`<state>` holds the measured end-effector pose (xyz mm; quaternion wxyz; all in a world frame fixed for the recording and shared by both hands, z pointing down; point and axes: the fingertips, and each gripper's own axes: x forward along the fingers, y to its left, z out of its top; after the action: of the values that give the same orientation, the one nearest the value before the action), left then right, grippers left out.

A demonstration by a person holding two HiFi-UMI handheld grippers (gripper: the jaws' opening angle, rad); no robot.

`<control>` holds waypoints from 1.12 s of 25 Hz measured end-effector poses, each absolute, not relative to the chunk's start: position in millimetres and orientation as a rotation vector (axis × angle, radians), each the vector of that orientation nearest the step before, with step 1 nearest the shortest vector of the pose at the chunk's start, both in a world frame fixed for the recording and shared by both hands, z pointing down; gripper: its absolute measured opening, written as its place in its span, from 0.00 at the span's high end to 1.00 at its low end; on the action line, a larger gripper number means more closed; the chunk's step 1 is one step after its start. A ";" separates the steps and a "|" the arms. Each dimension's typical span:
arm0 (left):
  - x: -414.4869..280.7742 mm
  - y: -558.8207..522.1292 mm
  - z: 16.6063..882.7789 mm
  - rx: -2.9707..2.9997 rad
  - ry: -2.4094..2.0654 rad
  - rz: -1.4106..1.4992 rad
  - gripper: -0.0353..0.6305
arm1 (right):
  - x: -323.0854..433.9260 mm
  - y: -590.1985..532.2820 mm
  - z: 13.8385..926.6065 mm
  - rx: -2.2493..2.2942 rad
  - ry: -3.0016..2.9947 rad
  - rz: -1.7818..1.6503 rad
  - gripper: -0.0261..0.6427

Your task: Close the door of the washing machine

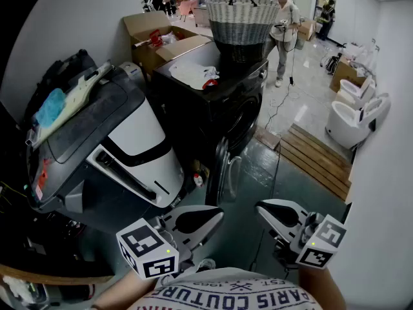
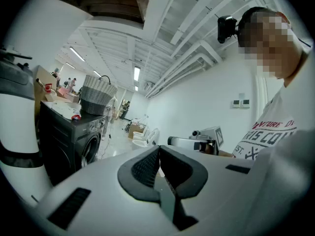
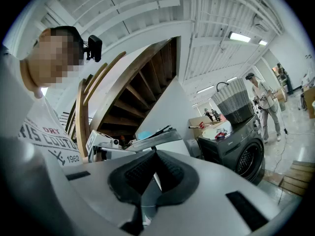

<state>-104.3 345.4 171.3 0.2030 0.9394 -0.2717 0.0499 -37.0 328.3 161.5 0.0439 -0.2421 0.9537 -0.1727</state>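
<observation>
A black front-loading washing machine (image 1: 219, 108) stands ahead of me; it also shows small in the left gripper view (image 2: 69, 141) and the right gripper view (image 3: 238, 149). Its round door (image 1: 226, 173) hangs swung out from the front, seen edge-on. My left gripper (image 1: 218, 213) is low at the bottom, short of the door, jaws together with nothing between them (image 2: 158, 149). My right gripper (image 1: 260, 206) hovers beside it to the right, also shut and empty (image 3: 156, 154). Neither touches the machine.
A woven laundry basket (image 1: 244, 19) and a white cloth (image 1: 192, 73) rest on the machine's top. A tilted black-and-white appliance (image 1: 122, 141) crowds the left. A wooden pallet (image 1: 316, 157) lies at the right, white toilets (image 1: 355, 115) beyond, and a person (image 1: 282, 31) stands behind.
</observation>
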 end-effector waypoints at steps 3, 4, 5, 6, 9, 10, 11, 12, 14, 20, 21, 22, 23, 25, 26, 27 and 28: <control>-93.9 346.7 175.2 2.618 -0.758 0.139 0.91 | -27.9 328.1 163.2 -0.741 2.915 -0.526 0.93; -90.9 347.3 176.6 2.618 -0.759 0.140 0.91 | -25.0 328.0 163.6 -0.741 2.915 -0.524 0.93; -88.3 348.0 178.3 2.616 -0.763 0.142 0.91 | -21.9 328.1 164.7 -0.742 2.913 -0.526 0.93; -86.3 349.0 180.2 2.614 -0.767 0.145 0.91 | -18.5 328.5 167.2 -0.746 2.908 -0.535 0.93; -84.3 351.8 188.2 2.599 -0.787 0.150 0.91 | -8.9 330.3 179.7 -0.779 2.891 -0.580 0.93; -84.7 352.0 191.4 2.592 -0.795 0.150 0.91 | -7.1 330.7 183.7 -0.790 2.892 -0.588 0.93; -85.6 351.5 194.7 2.583 -0.804 0.151 0.91 | -6.2 331.0 187.9 -0.799 2.898 -0.594 0.93; -86.9 350.6 198.3 2.572 -0.813 0.152 0.91 | -6.2 331.1 192.6 -0.806 2.906 -0.600 0.93; -90.3 347.8 206.6 2.550 -0.829 0.158 0.91 | -8.5 330.5 202.4 -0.804 2.917 -0.624 0.93; -113.1 328.8 237.8 2.473 -0.850 0.160 0.91 | -32.1 311.1 234.1 -0.800 2.932 -0.713 0.93; -119.1 322.6 243.9 2.461 -0.857 0.165 0.91 | -38.4 305.3 240.7 -0.801 2.941 -0.727 0.93; -125.1 315.8 249.9 2.451 -0.862 0.170 0.91 | -44.9 298.9 247.4 -0.801 2.948 -0.747 0.92; -131.0 308.7 255.7 2.440 -0.865 0.176 0.91 | -51.4 292.1 254.1 -0.800 2.952 -0.769 0.92; -142.4 293.3 266.9 2.418 -0.866 0.182 0.91 | -64.1 276.4 267.8 -0.800 2.959 -0.816 0.92; -148.3 284.9 272.5 2.405 -0.866 0.188 0.91 | -70.3 267.5 274.8 -0.801 2.962 -0.841 0.92; -154.7 275.9 278.2 2.391 -0.867 0.196 0.91 | -76.8 257.8 281.6 -0.803 2.966 -0.866 0.92; -161.7 266.4 284.1 2.377 -0.869 0.207 0.91 | -83.4 247.7 288.5 -0.806 2.969 -0.892 0.92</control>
<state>-161.7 266.4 284.1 0.2967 0.8939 -0.3268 0.0779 -83.4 247.7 288.5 -0.0308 -0.2514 0.9265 -0.2782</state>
